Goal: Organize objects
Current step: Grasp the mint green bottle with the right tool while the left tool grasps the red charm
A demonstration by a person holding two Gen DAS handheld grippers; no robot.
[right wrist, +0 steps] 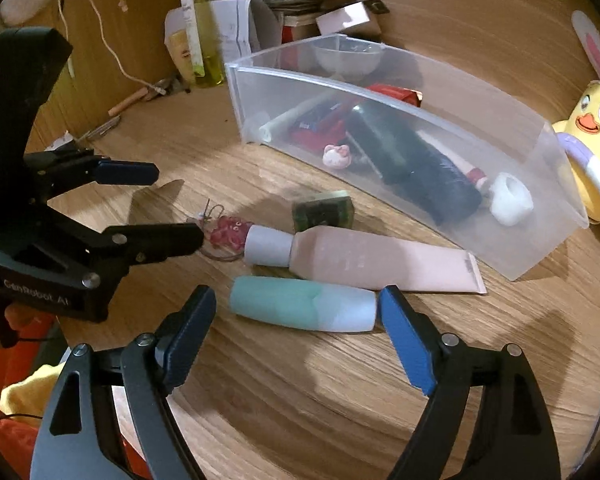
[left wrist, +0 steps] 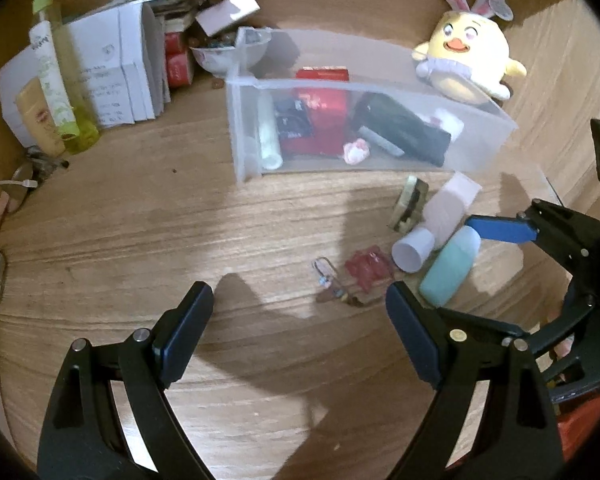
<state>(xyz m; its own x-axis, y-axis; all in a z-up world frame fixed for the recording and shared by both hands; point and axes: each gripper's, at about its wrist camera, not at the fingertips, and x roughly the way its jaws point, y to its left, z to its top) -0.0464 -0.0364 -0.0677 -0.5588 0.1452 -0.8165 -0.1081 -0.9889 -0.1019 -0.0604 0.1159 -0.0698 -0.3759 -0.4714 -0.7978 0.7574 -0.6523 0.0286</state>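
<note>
Partly organized: clear bin point(right wrist: 516, 268), centre right of the right wrist view, already loaded with a dark pouch point(right wrist: 428, 168), red packets and a small white cup point(right wrist: 512, 198). Still loose on the table point(right wrist: 300, 400), lower centre: teal bottle point(right wrist: 304, 308), pink tube point(right wrist: 380, 262), green tin point(right wrist: 324, 210), red charm point(right wrist: 230, 234).

Right gripper point(right wrist: 296, 328): jaws spread wide, flanking the teal bottle, no grip yet. Left gripper point(left wrist: 300, 316): spread wide, empty, near the charm.

Clutter at upper left: boxes, spray bottle point(right wrist: 202, 40). Plush chick point(left wrist: 470, 64) against the bin.
</note>
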